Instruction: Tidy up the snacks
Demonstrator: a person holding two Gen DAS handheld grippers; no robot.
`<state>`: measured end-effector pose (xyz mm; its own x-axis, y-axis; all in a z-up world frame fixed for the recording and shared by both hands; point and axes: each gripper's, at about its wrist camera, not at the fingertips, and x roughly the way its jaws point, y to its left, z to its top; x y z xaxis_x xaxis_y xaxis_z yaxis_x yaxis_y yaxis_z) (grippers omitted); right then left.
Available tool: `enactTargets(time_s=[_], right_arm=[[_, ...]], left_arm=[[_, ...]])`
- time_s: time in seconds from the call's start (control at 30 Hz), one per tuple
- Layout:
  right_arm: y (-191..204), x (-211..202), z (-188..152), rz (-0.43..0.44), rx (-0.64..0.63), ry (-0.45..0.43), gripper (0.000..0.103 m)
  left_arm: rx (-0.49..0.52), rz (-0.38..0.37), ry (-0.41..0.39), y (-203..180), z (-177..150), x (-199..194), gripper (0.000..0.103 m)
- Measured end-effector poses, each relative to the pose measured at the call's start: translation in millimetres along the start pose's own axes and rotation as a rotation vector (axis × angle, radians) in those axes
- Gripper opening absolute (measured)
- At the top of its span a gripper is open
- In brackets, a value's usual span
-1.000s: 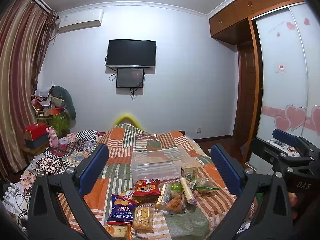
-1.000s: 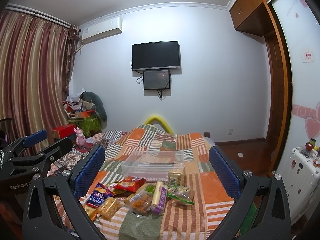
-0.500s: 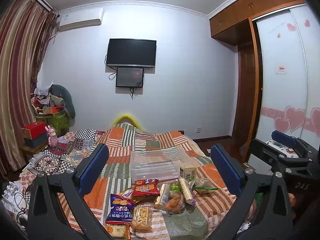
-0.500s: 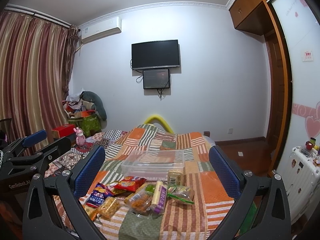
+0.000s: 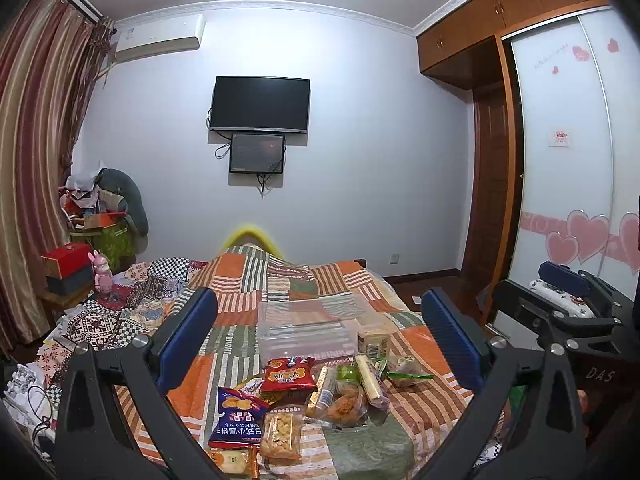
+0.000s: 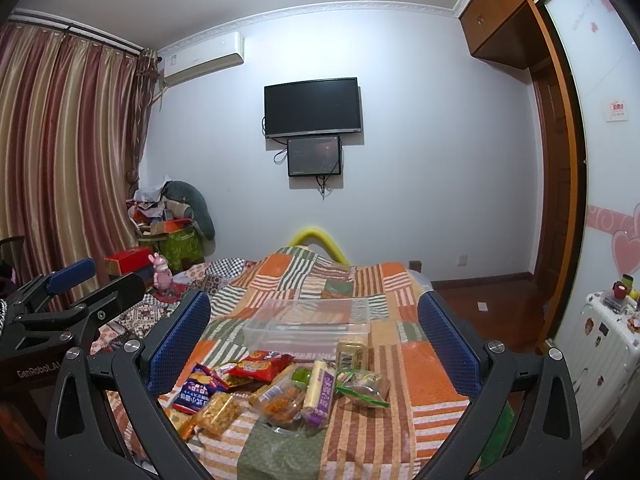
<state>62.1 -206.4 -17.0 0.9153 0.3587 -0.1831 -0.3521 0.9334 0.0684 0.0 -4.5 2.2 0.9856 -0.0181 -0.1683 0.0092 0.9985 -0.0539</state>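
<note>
A pile of snack packets lies on the patchwork bed: a red chip bag (image 5: 287,374) (image 6: 261,365), a blue bag (image 5: 237,418) (image 6: 197,387), a clear pack of crackers (image 5: 281,435), a long white-and-purple stick pack (image 6: 320,390) and a green-edged bag (image 6: 364,387). A clear plastic bin (image 5: 307,330) (image 6: 307,326) stands just behind them. My left gripper (image 5: 318,344) is open and empty, held above the near end of the pile. My right gripper (image 6: 314,344) is open and empty beside it.
The patchwork quilt (image 5: 280,276) covers the bed. Clutter and a pink toy (image 5: 102,272) sit at the left bedside. A white suitcase (image 6: 596,364) and a sliding wardrobe (image 5: 560,160) stand on the right. A TV (image 5: 260,104) hangs on the far wall.
</note>
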Motion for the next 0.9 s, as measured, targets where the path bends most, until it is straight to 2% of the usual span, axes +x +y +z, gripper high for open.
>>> enactTargets(time_s=[0.5, 0.67, 0.9], right_arm=[[-2, 2, -1, 0.003, 0.015, 0.013, 0.103], [-4, 5, -3, -0.005, 0.02, 0.024, 0.103], [-11, 18, -12, -0.021, 0.041, 0.069, 0.103]], left_arm=[[0.003, -0.008, 0.007, 0, 1, -1, 0.103], [-0.008, -0.029, 0.028, 5, -1, 4, 0.103], [0.007, -0.015, 0.079, 22, -11, 23, 0.103]])
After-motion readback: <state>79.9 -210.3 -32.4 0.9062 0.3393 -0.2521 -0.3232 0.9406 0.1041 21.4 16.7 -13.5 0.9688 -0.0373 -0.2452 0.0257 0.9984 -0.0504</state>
